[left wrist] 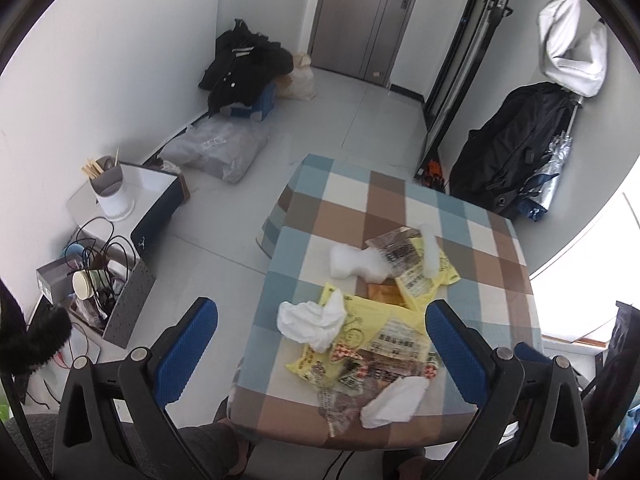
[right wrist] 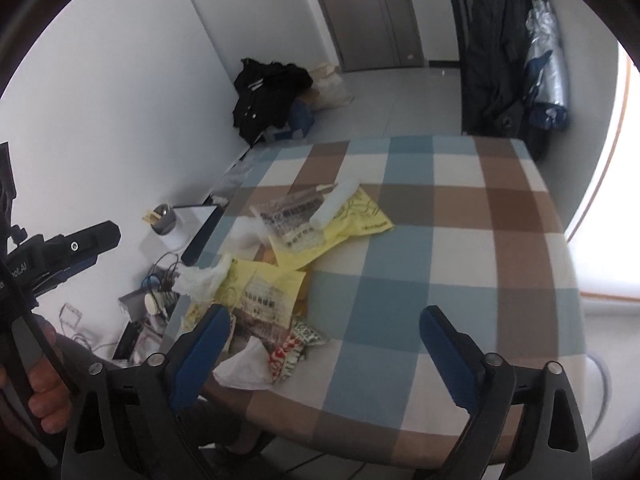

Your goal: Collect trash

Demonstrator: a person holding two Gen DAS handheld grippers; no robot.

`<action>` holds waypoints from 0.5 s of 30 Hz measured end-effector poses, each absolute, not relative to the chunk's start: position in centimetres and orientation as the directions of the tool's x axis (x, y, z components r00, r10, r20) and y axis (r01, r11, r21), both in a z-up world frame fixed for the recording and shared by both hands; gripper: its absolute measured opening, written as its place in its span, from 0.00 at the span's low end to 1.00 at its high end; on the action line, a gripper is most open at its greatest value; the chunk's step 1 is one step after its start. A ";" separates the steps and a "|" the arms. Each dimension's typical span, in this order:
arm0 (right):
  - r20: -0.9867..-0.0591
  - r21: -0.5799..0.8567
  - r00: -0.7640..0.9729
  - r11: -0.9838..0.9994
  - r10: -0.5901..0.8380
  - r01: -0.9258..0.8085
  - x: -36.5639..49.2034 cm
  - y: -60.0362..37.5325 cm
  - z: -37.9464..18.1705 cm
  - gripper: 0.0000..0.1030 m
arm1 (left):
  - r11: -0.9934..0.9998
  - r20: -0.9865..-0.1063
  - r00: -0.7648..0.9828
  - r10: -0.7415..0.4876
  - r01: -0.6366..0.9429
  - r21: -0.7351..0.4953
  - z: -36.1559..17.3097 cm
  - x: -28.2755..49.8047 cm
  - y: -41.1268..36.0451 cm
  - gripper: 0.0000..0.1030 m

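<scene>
Left wrist view: we hold our left gripper (left wrist: 322, 330) spread wide, gripping nothing, above the trash pile (left wrist: 372, 320) of yellow wrappers and white tissues at centre frame on the checked table (left wrist: 480, 248). Right wrist view: our right gripper (right wrist: 324, 332) is likewise spread and unloaded, trash pile (right wrist: 280, 264) left of centre.

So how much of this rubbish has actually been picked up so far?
Nothing looks collected yet. The yellow wrappers, the crumpled tissue, the foam piece and a second tissue near the edge all lie on the checked tablecloth. The left gripper and right gripper hover open and empty. No bin is in view, so all the collecting is left.
</scene>
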State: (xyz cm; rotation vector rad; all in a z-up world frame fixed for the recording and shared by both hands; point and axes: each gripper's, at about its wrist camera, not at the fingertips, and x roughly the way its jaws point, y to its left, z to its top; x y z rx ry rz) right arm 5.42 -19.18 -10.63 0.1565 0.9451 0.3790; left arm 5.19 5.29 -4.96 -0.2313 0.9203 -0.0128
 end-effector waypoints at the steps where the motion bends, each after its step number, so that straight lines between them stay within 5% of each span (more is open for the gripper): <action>1: -0.775 0.296 0.493 0.917 0.395 -0.268 5.7 -18.5 -11.3 0.83 | 0.973 -0.795 0.596 -0.113 -0.094 -0.209 -5.3 5.4 5.6 0.99; 6: -0.817 0.314 0.375 0.883 0.439 -0.348 6.1 -15.8 -13.5 0.67 | 0.969 -0.832 0.543 -0.116 -0.123 -0.215 -6.6 6.4 7.0 0.99; 11: -0.812 0.322 0.342 0.851 0.474 -0.415 5.4 -14.3 -13.7 0.65 | 0.963 -0.851 0.511 -0.120 -0.149 -0.226 -7.3 7.2 7.9 0.99; 15: -0.826 0.270 0.330 0.834 0.457 -0.481 4.9 -12.6 -13.8 0.54 | 0.961 -0.862 0.493 -0.119 -0.162 -0.225 -7.9 7.7 8.3 0.99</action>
